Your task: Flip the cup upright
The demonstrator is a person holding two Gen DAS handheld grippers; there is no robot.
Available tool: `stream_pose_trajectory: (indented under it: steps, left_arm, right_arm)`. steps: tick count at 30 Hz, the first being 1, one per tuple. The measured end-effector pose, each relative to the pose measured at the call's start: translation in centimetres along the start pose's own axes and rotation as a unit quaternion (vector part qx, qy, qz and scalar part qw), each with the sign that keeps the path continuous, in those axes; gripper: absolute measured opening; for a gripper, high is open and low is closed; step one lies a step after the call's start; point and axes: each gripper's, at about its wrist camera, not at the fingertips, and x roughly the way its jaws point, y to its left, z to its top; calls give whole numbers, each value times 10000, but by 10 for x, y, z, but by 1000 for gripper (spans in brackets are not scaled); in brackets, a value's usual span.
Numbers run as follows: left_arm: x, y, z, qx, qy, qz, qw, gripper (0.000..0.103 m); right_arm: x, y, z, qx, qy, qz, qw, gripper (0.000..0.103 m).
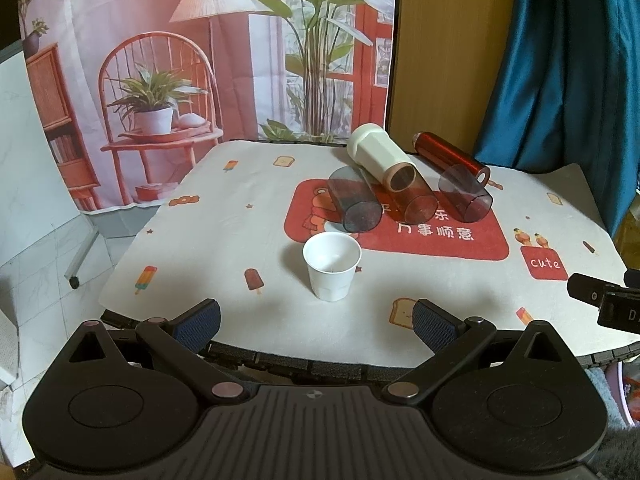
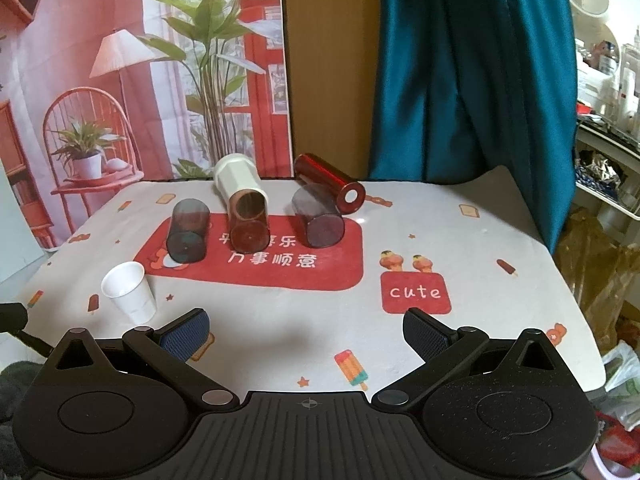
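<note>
A small white paper cup [image 1: 331, 266] stands upright, mouth up, on the patterned tablecloth; it also shows in the right wrist view [image 2: 129, 293] at the left. My left gripper [image 1: 316, 322] is open and empty, just in front of the cup, near the table's front edge. My right gripper [image 2: 306, 332] is open and empty, over the front middle of the table, to the right of the cup. Behind the cup lie several tumblers on their sides: a dark one [image 1: 354, 205], a brown one [image 1: 414, 200] and another dark one [image 1: 466, 194].
A white cylinder [image 1: 378, 156] and a shiny red cylinder [image 1: 452, 156] lie on their sides at the back of the table. A blue curtain [image 2: 460, 72] hangs behind on the right. A cluttered shelf [image 2: 608, 152] and bags stand off the table's right edge.
</note>
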Motion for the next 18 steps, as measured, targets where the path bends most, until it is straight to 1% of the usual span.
stream_pose_trajectory:
  steps: [18]
  left_arm:
    - [-2,3,-1,-39,20,-33,10000,103]
  right_arm:
    - [0,0,-1,44,22,21,10000,103]
